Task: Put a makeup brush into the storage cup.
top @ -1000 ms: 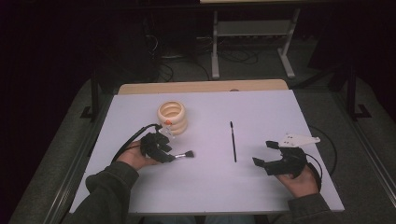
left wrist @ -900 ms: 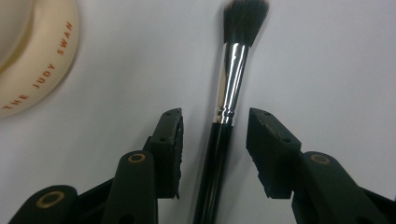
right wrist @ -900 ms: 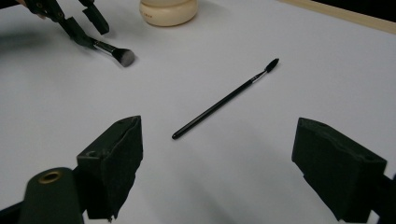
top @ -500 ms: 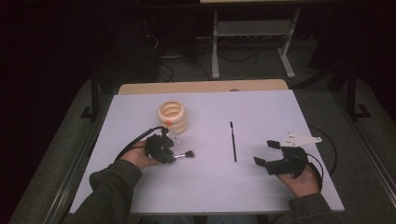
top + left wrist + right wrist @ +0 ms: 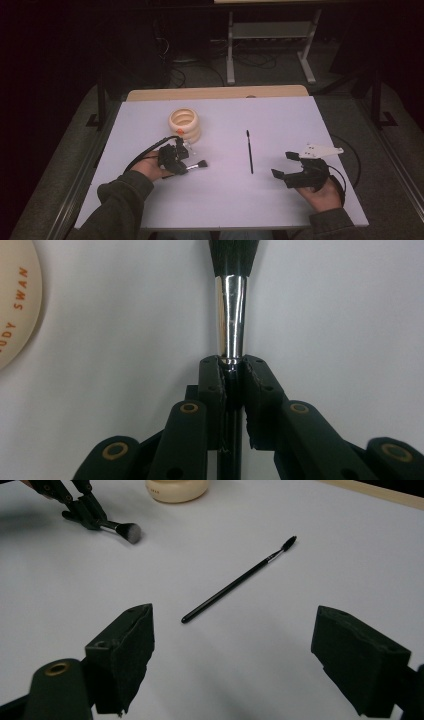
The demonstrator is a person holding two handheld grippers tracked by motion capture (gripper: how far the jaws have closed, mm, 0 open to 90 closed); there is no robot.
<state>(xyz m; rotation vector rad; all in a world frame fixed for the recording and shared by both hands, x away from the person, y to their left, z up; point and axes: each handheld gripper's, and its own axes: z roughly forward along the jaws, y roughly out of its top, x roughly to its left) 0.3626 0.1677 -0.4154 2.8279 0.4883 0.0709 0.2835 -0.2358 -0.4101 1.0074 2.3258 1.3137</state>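
Observation:
A short makeup brush [image 5: 231, 315] with a silver ferrule and dark bristles lies on the white table [image 5: 280, 120], at the left in the high view [image 5: 199, 165]. My left gripper [image 5: 233, 365] has just been closing and its pads now press on the brush's black handle from both sides. The same gripper [image 5: 186, 169] is low over the table in the person's left hand. A thin black wand brush [image 5: 249, 151] lies alone mid-table. My right gripper [image 5: 283, 164] rests at the right, open, with the wand brush [image 5: 235, 582] ahead of its jaws and apart from them.
A cream ringed holder [image 5: 184, 124] stands behind the left hand, close to it. The table's wooden back edge [image 5: 215, 93] runs along the far side. A metal stand [image 5: 270, 35] is on the floor beyond. Cables trail from both grippers.
The left hand has shifted slightly at the makeup brush's handle. The brush, the wand brush and the right hand are where they were.

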